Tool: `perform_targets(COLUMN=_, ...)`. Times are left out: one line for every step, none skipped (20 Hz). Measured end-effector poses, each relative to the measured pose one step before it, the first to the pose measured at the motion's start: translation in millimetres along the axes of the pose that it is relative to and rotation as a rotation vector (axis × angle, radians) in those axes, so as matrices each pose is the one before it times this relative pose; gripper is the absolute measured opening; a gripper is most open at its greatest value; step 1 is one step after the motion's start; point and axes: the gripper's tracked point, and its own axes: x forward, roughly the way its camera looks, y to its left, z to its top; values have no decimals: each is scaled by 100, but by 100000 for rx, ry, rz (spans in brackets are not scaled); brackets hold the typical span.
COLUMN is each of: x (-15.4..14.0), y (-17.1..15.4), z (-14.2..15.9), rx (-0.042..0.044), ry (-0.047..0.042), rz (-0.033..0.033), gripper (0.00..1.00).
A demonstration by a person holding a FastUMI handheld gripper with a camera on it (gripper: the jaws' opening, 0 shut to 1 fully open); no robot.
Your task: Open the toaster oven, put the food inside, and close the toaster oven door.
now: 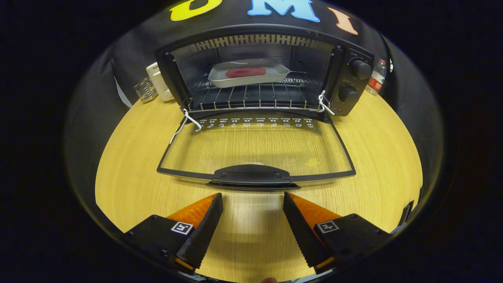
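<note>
With the food dish (248, 72) already on the rack inside the toaster oven (259, 70), the fingers (253, 220) are spread and empty at lower centre, the lowered door's handle (251, 175) lying crosswise just ahead of them.

1 oven (346, 70), 1 tray (275, 74), 2 knobs (360, 69)

The gripper (253, 196) is held low, and it points straight ahead. Its two fingers (204, 228) are spread wide apart, one on the left and one on the right. Nothing is between them, and they touch nothing.
</note>
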Motion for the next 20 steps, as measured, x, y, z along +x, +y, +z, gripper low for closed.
perform_targets(x=216, y=21, z=4, rx=397, ry=186, rz=-127, gripper=98)
perform_targets(x=135, y=-64, z=-83, rx=-130, ry=634, rz=-475, gripper=98)
perform_targets(x=67, y=-191, z=98, rx=19, ry=-697, rz=-974, gripper=97)
perform_targets(x=-91, y=18, z=-47, rx=-68, ry=100, rz=-411, gripper=96)
perform_targets(x=185, y=-71, z=48, rx=-337, ry=-944, rz=-597, gripper=96)
perform_targets(x=-49, y=25, z=15, rx=84, ry=-931, rz=-754, gripper=96)
perform_targets(x=36, y=-37, z=19, rx=461, ry=-1173, rz=-849, gripper=95)
perform_targets(x=-142, y=95, z=133, rx=207, ry=-1023, rz=-248, gripper=95)
perform_targets(x=-133, y=-54, z=-20, rx=-523, ry=-1131, rz=95, gripper=95)
perform_targets(x=-252, y=31, z=156, rx=-575, ry=-1253, rz=521, gripper=95)
perform_targets(x=-360, y=2, z=44, rx=-241, ry=-1428, rz=546, gripper=95)
perform_targets(x=-424, y=6, z=175, rx=100, ry=-1341, rz=374, gripper=95)
perform_targets(x=-246, y=-16, z=70, rx=295, ry=-1219, rz=133, gripper=95)
perform_targets(x=-265, y=4, z=213, rx=123, ry=-1229, rz=-73, gripper=95)
perform_targets(x=-275, y=9, z=192, rx=-153, ry=-1132, rz=-202, gripper=95)
perform_targets(x=-296, y=-4, z=134, rx=-972, ry=-804, rz=-193, gripper=95)
perform_targets(x=-258, y=-115, z=184, rx=-1309, ry=-1154, rz=-131, gripper=95)
perform_targets(x=-545, y=-89, z=222, rx=-1198, ry=-1215, rz=-97, gripper=95)
perform_targets(x=-633, y=-20, z=214, rx=-815, ry=-1189, rz=-257, gripper=95)
perform_targets(x=-397, y=-15, z=294, rx=-326, ry=-1039, rz=-444, gripper=95)
